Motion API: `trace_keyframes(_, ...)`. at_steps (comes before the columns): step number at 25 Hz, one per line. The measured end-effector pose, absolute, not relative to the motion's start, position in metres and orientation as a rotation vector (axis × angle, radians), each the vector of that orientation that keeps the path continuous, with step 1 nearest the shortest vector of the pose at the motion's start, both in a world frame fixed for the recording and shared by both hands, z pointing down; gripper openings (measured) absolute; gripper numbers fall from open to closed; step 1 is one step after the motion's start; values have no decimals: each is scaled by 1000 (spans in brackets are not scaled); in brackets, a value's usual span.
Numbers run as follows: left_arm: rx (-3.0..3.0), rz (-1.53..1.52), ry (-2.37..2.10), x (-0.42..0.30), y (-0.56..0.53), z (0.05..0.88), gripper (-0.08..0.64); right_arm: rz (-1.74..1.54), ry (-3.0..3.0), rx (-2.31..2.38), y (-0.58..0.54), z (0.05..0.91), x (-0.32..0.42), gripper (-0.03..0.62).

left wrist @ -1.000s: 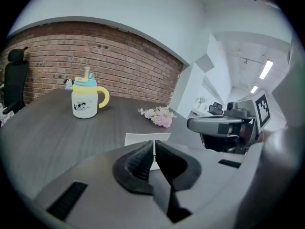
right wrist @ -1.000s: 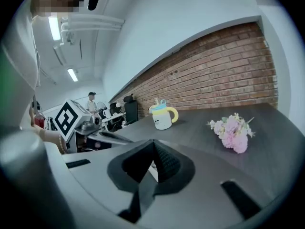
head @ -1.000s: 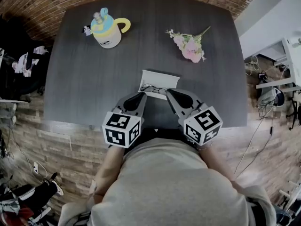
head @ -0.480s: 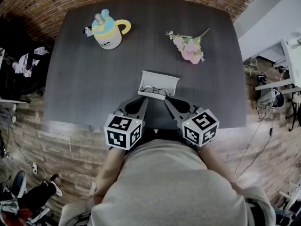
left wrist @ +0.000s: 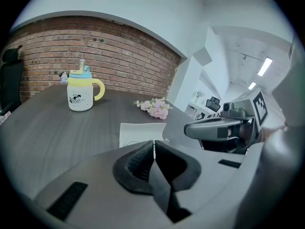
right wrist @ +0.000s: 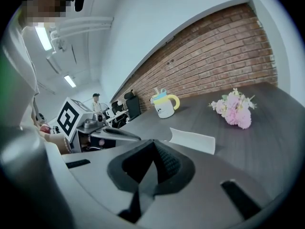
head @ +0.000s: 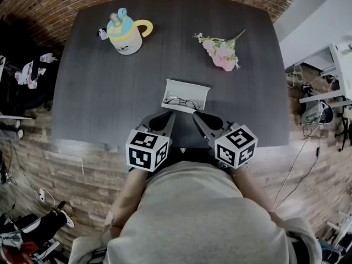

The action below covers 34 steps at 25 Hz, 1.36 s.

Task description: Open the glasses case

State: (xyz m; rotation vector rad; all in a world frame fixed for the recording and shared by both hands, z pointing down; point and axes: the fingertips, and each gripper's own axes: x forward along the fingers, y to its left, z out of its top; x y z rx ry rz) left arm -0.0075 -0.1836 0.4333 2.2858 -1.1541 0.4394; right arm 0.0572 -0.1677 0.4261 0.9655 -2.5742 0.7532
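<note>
Comparing with a second ago, the right claw (right wrist: 153, 142) has pulled back a bit toward the person. The left claw (left wrist: 154, 144) is barely shifted, and both tips now sit just short of the white rectangular glasses case (head: 190, 89) instead of crowding its front edge. The case itself hasn't really moved. It's lying open near the front middle of the dark grey wood-grain table (head: 99, 92), with thin wire-rimmed glasses (head: 180, 102) inside.

From the gripper views you don't get much of it. Each claw's own body covers the lower half of the case, so only the raised white lid pokes out above. The person's grey-shirted torso (head: 198, 219) cuts off the near table edge in the head view too.

Both claws are fully closed, pads pressed together with only a hairline seam, and nothing is pinched in either. Neither one is touching the case, as far as I can tell.
</note>
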Motion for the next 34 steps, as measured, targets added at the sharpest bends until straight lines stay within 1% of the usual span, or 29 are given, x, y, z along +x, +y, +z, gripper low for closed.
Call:
trace_keyframes(6,2287,442,-1150,-6,-181,434,28,736,-2591,934,-164,425,54,6)
trace_keyframes(25,2252,450,-1157,-13,-175,440,29,842,-2596,924,-162,433,51,6)
trace_keyframes(34,2234,444,-1160,-15,-172,442,28,821,-2595,909,-161,431,49,5)
